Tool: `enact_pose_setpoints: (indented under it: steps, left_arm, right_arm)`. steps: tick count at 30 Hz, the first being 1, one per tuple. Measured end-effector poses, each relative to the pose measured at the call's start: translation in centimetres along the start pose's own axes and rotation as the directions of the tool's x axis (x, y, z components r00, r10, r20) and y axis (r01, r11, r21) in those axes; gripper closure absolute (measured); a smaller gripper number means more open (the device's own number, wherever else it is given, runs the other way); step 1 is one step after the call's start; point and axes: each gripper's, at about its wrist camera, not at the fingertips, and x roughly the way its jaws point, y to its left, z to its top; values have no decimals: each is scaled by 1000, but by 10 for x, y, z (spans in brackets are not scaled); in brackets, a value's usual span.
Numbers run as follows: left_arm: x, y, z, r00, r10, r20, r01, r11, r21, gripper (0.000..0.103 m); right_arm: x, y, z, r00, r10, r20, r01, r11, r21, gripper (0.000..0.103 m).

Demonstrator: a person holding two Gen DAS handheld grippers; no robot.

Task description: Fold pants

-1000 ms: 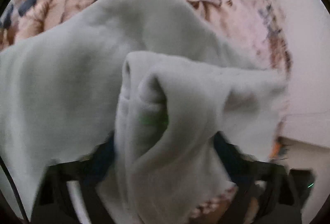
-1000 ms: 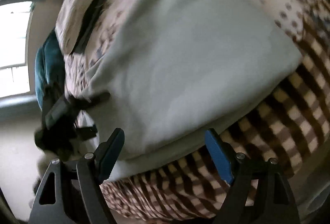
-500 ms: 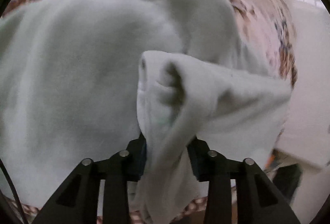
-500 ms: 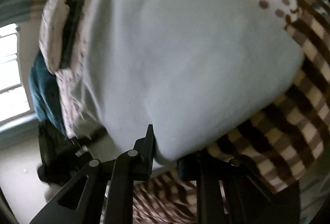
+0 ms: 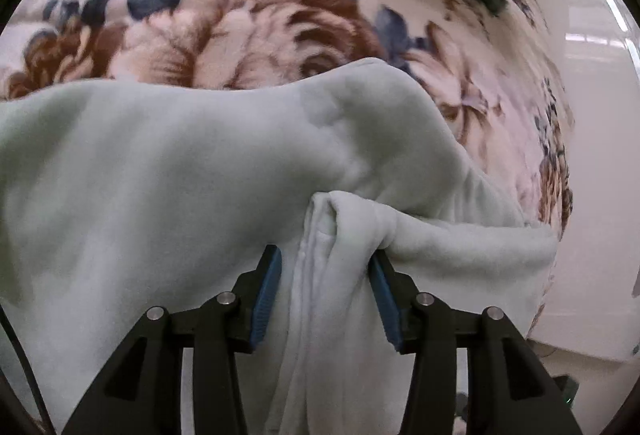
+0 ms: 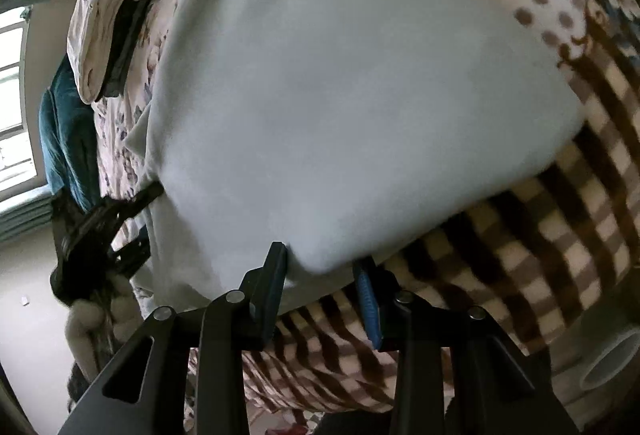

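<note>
The pale mint fleece pants [image 5: 168, 171] lie spread on a floral blanket [image 5: 248, 31] on a bed. My left gripper [image 5: 326, 275] is shut on a bunched fold of the pants, which hangs down between its blue pads. In the right wrist view the pants [image 6: 340, 87] fill the middle as a broad smooth panel. My right gripper [image 6: 322, 271] is shut on the near corner of the pants, over a brown checked blanket [image 6: 540, 247]. The left gripper body [image 6: 96, 231] shows at the left edge of that view.
A folded cream garment on a dark one [image 6: 100, 19] lies at the far end of the bed. A teal cushion [image 6: 64, 139] sits by the window. White floor and wall [image 5: 600, 195] lie right of the bed. A white round object [image 6: 612, 359] sits low right.
Both grippers closed on the pants: the left on a bunched fold, the right on the near corner. The fabric has since been drawn back toward the cameras, showing more floral blanket beyond it.
</note>
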Motion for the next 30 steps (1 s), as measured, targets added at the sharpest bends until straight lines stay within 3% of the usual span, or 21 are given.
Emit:
enact_pose_setpoints:
  steps: [5,8,9,12,15,16,18,19,23,27,30]
  left_arm:
    - [-26,-2,-11,1000,-19,-6,20,999,29,59]
    - [-66,7,-25,997,19,70,-21,999,30,51]
    - [-81,13,-30,991,62,117,-65,998,22,44]
    - [-109,39,-39,972,137,190,-136,991,-20,41]
    - [-121,79,-44,955,194,226,-172,979,-112,41]
    - [-121,90,-47,956,192,222,-163,976,-143,40]
    - [-128,116,-51,957,190,218,-149,970,-191,41]
    - [-129,125,-52,956,196,220,-149,965,-215,41]
    - [-136,160,-58,952,200,233,-131,951,-280,41]
    - [-137,182,-66,959,165,231,-86,944,-317,41]
    - [-141,188,-72,961,143,235,-63,945,-321,41]
  right_arm:
    - [-11,13,-4,998,-60,-14,59,997,-41,66]
    - [-34,46,-6,994,-105,35,109,985,-136,66]
    - [-41,63,-4,994,-104,46,111,976,-186,66]
    - [-42,128,11,995,-85,47,96,933,-347,66]
    - [-7,212,45,999,-49,12,47,836,-547,66]
    - [14,236,58,999,-35,-36,7,810,-586,66]
    - [63,272,80,984,-63,-164,-55,774,-631,82]
    - [82,281,86,975,-88,-204,-63,771,-633,97]
    - [146,293,117,958,-237,-163,86,776,-625,102]
    - [174,284,131,954,-251,-165,121,824,-554,103]
    - [179,282,142,964,-210,-165,107,870,-482,103]
